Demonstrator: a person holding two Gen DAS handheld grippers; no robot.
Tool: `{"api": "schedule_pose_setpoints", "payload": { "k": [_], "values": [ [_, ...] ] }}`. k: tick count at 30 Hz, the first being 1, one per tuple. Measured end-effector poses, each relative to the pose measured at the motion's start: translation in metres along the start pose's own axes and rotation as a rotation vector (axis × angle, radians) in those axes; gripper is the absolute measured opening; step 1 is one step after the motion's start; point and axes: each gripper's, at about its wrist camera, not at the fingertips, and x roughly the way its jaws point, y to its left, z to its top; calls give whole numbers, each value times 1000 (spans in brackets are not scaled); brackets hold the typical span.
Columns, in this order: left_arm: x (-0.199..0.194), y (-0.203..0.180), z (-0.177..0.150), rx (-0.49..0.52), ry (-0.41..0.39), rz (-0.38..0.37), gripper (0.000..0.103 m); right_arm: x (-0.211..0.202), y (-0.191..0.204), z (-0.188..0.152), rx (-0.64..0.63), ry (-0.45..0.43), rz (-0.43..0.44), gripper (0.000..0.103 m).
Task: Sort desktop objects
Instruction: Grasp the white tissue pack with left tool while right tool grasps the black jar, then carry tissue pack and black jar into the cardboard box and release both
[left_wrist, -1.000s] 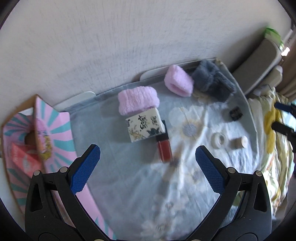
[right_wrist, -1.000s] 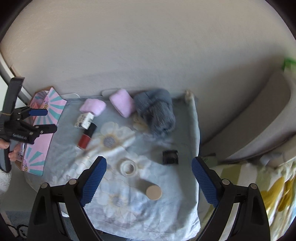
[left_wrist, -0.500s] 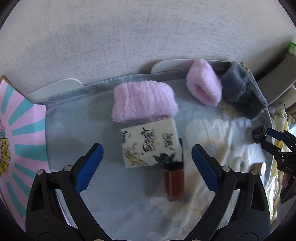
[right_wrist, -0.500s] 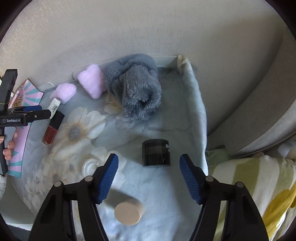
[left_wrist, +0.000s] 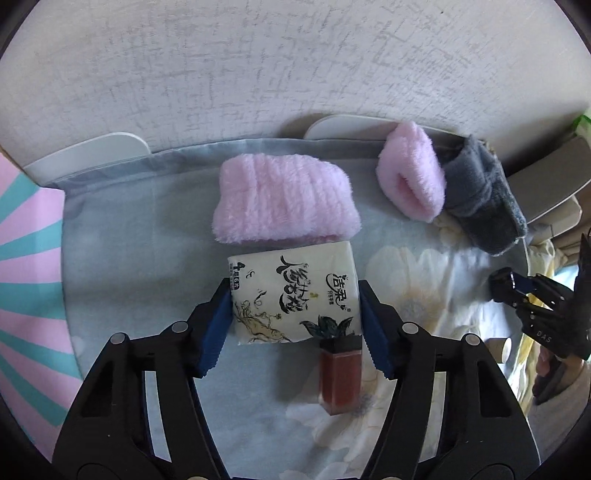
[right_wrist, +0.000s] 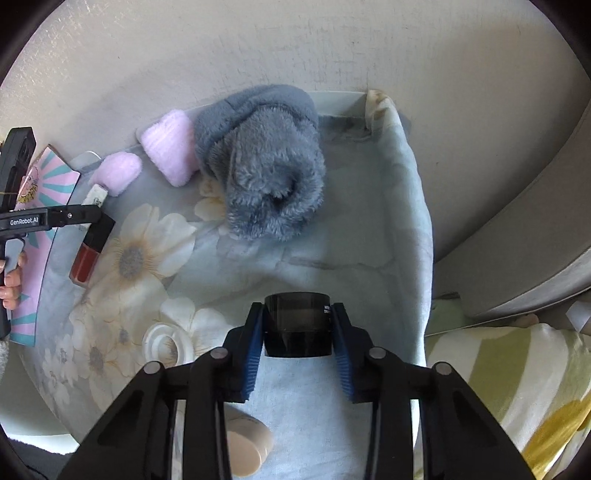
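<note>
Now both tools are on their targets at once. The left tool (left_wrist: 295, 314) has its blue pads pressed to the two short sides of the tissue pack (left_wrist: 293, 293), clamped on it as it lies on the flowered cloth (left_wrist: 147, 229), just in front of the pink band (left_wrist: 284, 201). That pack looks light and soft, so it should squash a little under the pads; a hold across the middle, as here, seems right, since the plastic wrap could slide at a corner. The lip gloss (left_wrist: 340, 373) lies with its black cap touching the pack's near edge and sits between the left tool's fingers, so a lift may nudge it.

Over on the right, the right tool (right_wrist: 297, 332) is closed on the dark jar (right_wrist: 297, 325), pads flat against its round wall, the jar standing upright on the cloth. It looks rigid and smooth, probably slippery, so the grip wants to stay level and low on the wall. The grey band (right_wrist: 269, 162) lies well behind it, the tape ring (right_wrist: 168, 343) off to its left, near the tool.
</note>
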Motion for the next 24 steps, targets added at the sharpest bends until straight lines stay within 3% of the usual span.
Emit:
{"api": "schedule_pose_setpoints", "payload": {
  "k": [16,24],
  "values": [
    [-50,-31,-8,95,-25,54,60,-37,20,-1,-17,-12,0,33],
    [-94,-21,-21,89,-54,46,60,-63,39,3,-2,-16,8,33]
  ]
}}
